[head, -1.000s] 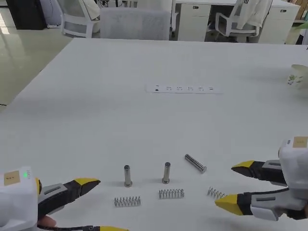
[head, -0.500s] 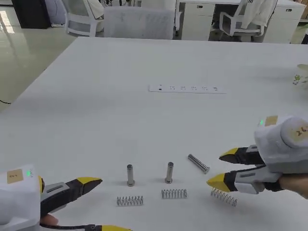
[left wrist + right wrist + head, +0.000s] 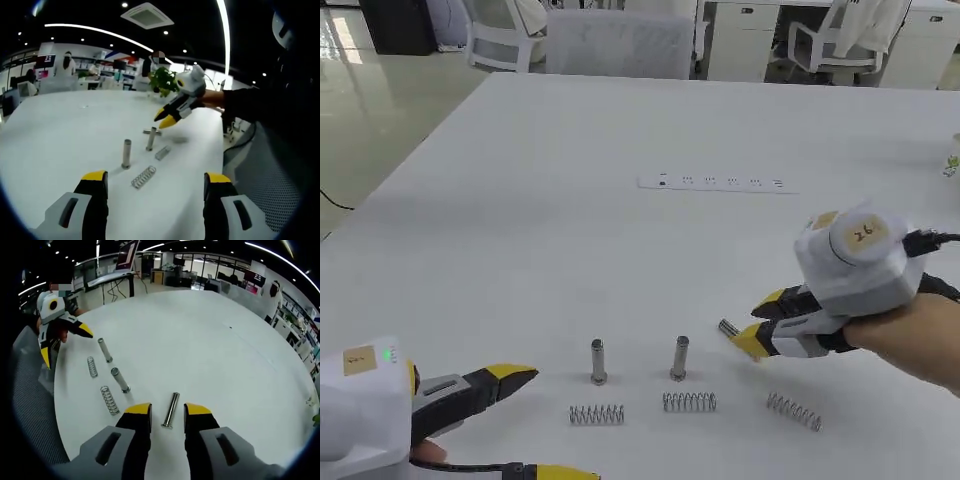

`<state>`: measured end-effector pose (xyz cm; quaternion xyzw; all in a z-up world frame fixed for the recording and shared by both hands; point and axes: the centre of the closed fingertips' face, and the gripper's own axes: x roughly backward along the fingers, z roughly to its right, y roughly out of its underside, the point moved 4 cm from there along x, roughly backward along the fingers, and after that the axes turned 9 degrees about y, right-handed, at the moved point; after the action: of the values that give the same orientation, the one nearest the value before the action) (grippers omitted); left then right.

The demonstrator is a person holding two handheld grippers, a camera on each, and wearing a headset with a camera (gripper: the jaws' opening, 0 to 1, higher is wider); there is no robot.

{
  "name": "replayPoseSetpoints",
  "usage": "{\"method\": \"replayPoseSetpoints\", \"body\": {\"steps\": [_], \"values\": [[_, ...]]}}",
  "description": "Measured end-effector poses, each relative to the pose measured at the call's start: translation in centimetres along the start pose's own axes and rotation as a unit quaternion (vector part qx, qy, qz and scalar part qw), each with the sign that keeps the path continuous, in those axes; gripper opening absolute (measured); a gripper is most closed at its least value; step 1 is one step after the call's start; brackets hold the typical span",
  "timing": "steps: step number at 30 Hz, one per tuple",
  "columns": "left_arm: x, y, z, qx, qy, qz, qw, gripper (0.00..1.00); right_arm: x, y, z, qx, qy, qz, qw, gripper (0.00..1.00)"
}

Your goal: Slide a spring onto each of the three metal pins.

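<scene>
Two metal pins stand upright on the white table. A third pin lies flat to their right. Three springs lie in a row in front of the pins. My right gripper is open and low over the lying pin; in the right gripper view that pin sits between its open tips. My left gripper waits open at the near left, its jaws apart with nothing between them, facing the nearest spring.
A white power strip lies across the middle of the table. Office chairs and desks stand beyond the far edge. A potted plant stands at the table's right end.
My right gripper has moved left and forward, from beside the right spring to over the lying pin. The left gripper has stayed put. The head camera has shifted slightly.
</scene>
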<state>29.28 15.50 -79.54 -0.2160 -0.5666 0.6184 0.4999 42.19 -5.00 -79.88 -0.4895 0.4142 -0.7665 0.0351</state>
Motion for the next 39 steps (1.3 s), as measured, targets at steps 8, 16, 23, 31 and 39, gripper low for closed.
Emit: {"method": "replayPoseSetpoints", "body": {"steps": [8, 16, 23, 31, 39], "values": [[0.0, 0.1, 0.0, 0.001, 0.001, -0.002, 1.0000, 0.74, -2.0, -0.6, 0.5, -0.012, 0.008, -0.025, 0.9996, 0.14], [0.1, 0.1, 0.0, 0.001, 0.000, -0.001, 1.0000, 0.74, -3.3, -0.4, 0.5, -0.029, 0.012, -0.053, 0.9981, 0.10], [0.1, 0.1, 0.2, 0.001, 0.002, -0.002, 1.0000, 0.74, -4.0, -0.3, 0.5, -0.036, 0.011, -0.068, 0.9970, 0.07], [0.1, 0.0, 0.2, 0.001, 0.002, -0.003, 1.0000, 0.74, -4.6, 0.2, 0.4, -0.038, 0.012, -0.082, 0.9958, 0.06], [0.0, 0.0, 0.2, -0.003, 0.003, -0.005, 1.0000, 0.73, -4.5, 0.3, 0.4, -0.052, 0.023, -0.088, 0.9945, 0.05]]}}
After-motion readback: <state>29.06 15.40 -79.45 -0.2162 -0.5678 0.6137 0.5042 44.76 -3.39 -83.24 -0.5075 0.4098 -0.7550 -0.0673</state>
